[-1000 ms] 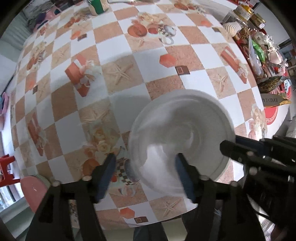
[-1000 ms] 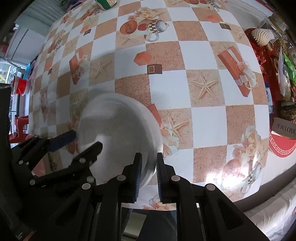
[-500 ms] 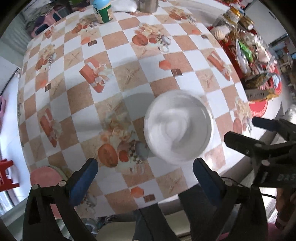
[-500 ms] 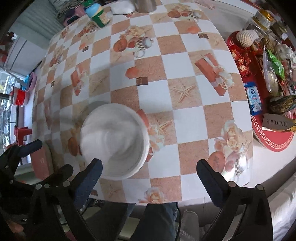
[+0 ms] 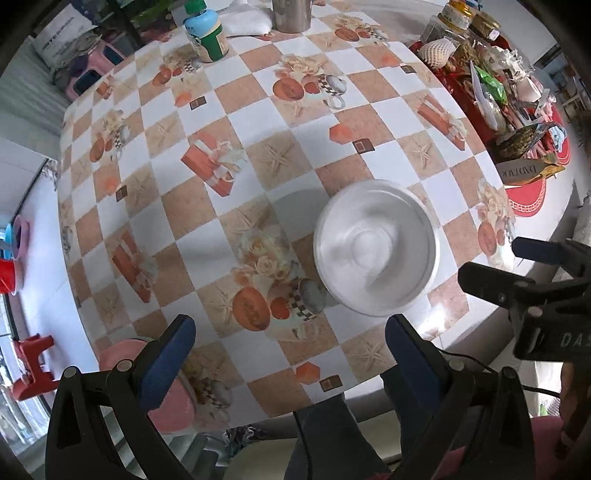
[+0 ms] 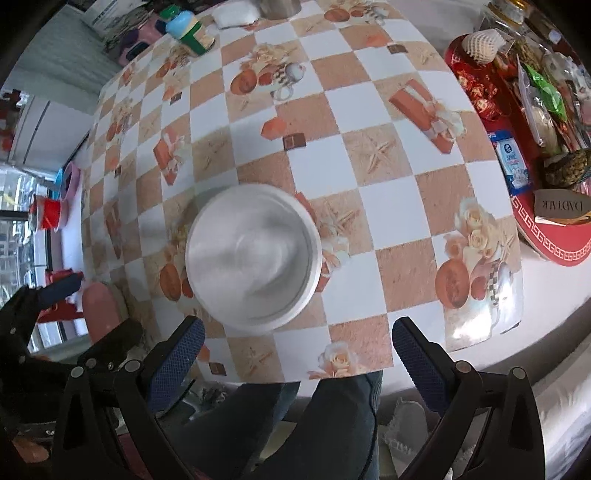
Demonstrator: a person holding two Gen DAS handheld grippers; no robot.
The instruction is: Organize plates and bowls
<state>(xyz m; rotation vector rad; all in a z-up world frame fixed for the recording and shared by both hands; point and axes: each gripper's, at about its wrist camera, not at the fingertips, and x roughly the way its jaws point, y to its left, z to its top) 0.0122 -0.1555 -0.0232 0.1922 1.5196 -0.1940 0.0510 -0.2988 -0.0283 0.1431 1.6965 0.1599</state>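
Apparently the stacking is as good as done: a single white bowl (image 5: 376,254) sits upright on the table (image 5: 258,122), on the checked cloth toward the near edge, and its faint doubled rim suggests more than one piece nested together, though motion blur makes it impossible to count them. Nothing else that looks like a plate or bowl lies loose on the cloth in either view; the far side holds only a green-capped bottle (image 5: 207,33), a metal cup (image 5: 291,14) and a red tray (image 6: 546,236) crowded with snacks, none of which belongs to this job. Both tools are clear of the crockery. The left tongs (image 5: 286,345) stand spread wide with nothing between the blue pads, hanging above the table edge just near the bowl's front. The right tongs (image 6: 299,347) are likewise fully parted and empty, above the same edge beside the bowl. Judging from this, what remains is little: perhaps nudging the stack to a tidier spot, or nothing more at all, since no further dishes are in sight
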